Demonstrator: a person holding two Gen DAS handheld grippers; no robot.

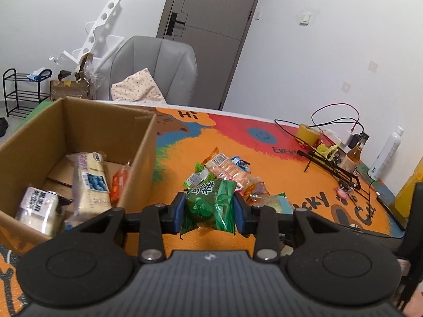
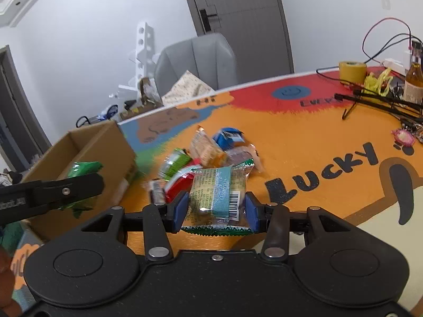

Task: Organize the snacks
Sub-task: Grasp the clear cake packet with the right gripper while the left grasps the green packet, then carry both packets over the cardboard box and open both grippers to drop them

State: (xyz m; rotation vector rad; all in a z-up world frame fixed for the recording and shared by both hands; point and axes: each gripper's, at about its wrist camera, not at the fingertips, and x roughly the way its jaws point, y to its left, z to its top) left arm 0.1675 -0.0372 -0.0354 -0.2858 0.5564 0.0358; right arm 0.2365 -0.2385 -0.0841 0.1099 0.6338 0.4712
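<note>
A white-walled room with a grey door [image 1: 211, 26] and a grey padded chair [image 1: 158, 66] lies behind a counter [image 1: 264, 158] covered by a bright orange, red and blue cartoon mat lettered "Lucky". At the counter's left side stands an open cardboard box [image 1: 79, 121]; inside it lie white-wrapped bread packs [image 1: 90, 179] and a small orange packet [image 1: 120, 182] leaning against the right wall.

The left gripper [image 1: 208, 206] has its jaws clamped on a green snack packet [image 1: 208, 200], blue pads pressing its two sides, the packet held clear above the mat just right of the box. Beyond it, in the middle of the counter, sits the loose snack pile [image 1: 227, 171]: a clear pack of crackers, a blue-and-white packet, orange wrappers and another green one.

The right gripper [image 2: 216, 211] has its jaws clamped on a pale packet with a light-blue band and barcode [image 2: 216, 195], its green serrated edge hanging beneath. The other snacks [image 2: 208, 153] lie just behind it. In the right wrist view the left gripper's black finger [image 2: 66, 190] crosses in front of the box [image 2: 87, 145], the green packet [image 2: 84, 169] showing behind it.

At the far right of the counter are a yellow tape roll [image 1: 308, 133], tangled cables, a brown glass bottle [image 1: 353, 155] and a white spray can [image 1: 387, 153]
</note>
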